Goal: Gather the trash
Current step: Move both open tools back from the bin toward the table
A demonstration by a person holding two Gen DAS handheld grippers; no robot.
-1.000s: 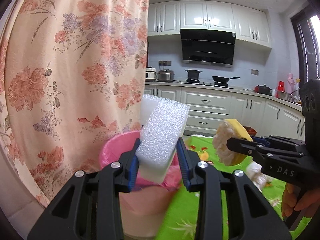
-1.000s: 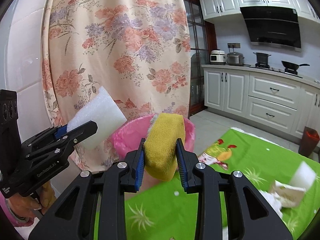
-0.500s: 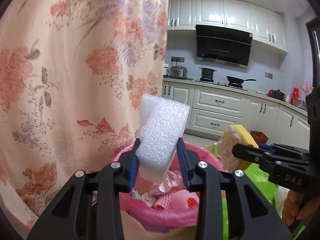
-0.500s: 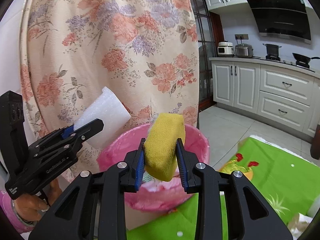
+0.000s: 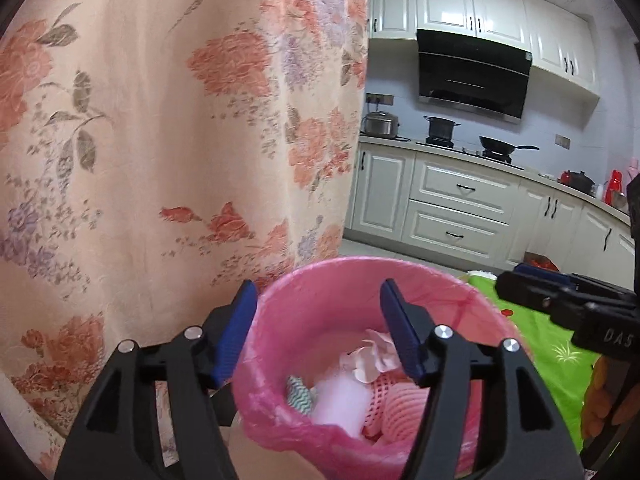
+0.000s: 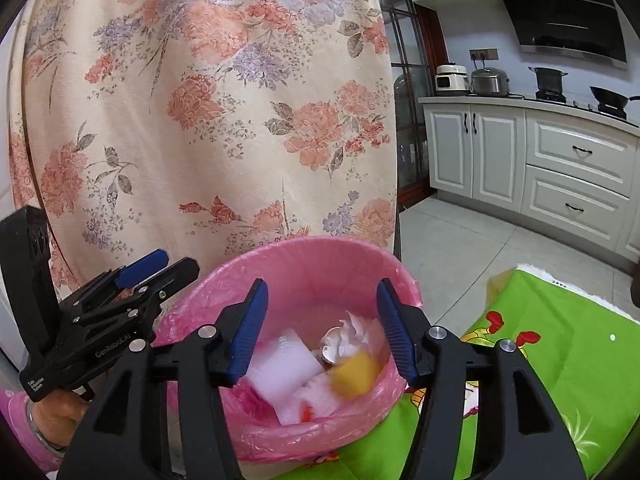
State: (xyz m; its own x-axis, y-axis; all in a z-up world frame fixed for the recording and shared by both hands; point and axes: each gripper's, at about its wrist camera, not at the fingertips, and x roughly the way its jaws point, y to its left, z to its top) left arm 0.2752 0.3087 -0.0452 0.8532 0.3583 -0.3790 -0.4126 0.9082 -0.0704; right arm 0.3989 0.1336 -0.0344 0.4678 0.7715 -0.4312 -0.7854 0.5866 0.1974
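**Left wrist and right wrist views: both tools released over the pink bin**

Left wrist view has the left tool (image 5: 318, 326) with its blue pads spread wide and nothing between them, poised directly above the bin (image 5: 360, 280). From the right wrist view the right tool (image 6: 320, 322) is likewise spread and empty, above the same bin (image 6: 304, 256), with the left tool (image 6: 156, 270) just beside it at the rim.

Inside the pink liner the trash lies loose. A white foam block (image 6: 282, 368) rests toward the near-left side, and a yellow sponge (image 6: 356, 368), blurred, sits just right of it, near crumpled paper (image 6: 358, 332). The left view also gives a white foam piece (image 5: 340, 400), pink mesh wrap (image 5: 400, 396) and a scrap with a teal zigzag print (image 5: 300, 392).

My judgement is that all of this is light and soft. Foam and sponge compress under the pads, so they want a hold across the broad faces near the middle, firm enough that they do not spring out. Paper and mesh crush easily and may snag on the pads. The thin liner looks easy to tear or drag off the rim.

Beyond the bin hangs a floral curtain (image 5: 180, 140); a green cloth (image 6: 560, 352) covers the worktop to the right. Whether more trash waits there cannot be told.
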